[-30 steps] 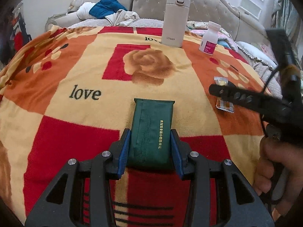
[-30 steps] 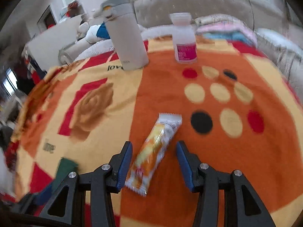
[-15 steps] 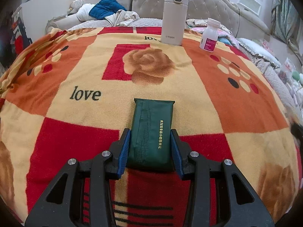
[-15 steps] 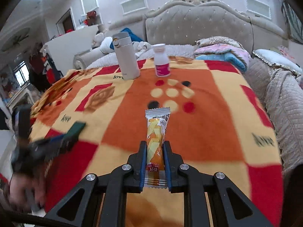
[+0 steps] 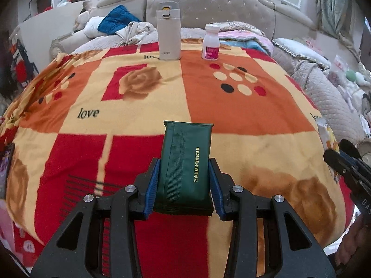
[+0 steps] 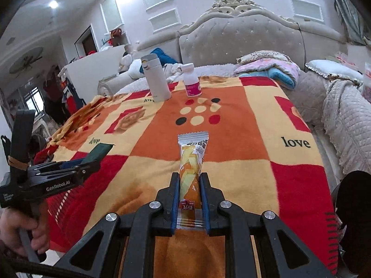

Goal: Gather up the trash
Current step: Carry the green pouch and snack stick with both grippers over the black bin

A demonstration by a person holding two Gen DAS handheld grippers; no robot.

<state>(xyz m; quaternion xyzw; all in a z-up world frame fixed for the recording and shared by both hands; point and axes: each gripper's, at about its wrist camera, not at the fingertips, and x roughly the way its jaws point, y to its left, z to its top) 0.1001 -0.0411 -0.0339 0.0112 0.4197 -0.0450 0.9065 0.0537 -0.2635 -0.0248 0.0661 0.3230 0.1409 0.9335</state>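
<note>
Left wrist view: since the frame one second earlier, the other gripper has gone from across the right of the picture to the right edge, and the blanket (image 5: 231, 120) lies farther below. The left gripper (image 5: 184, 185) pinches the green packet (image 5: 186, 162) by its near half, blue pads on both long edges; the far half juts forward, clear of the blanket. The packet looks light and soft, with slick film, so a grip across its width seems right. The gripper points down and forward. The flask (image 5: 168, 31) and pill bottle (image 5: 211, 42) stand well ahead.

Right wrist view: the jaws, spread a second earlier, are now pressed on the snack wrapper (image 6: 191, 173). The right gripper (image 6: 190, 199) holds its lower half; the crimped top projects forward. It looks light, crinkly and easily crushed. The left hand (image 6: 20, 234) holds its tool at lower left.
</note>
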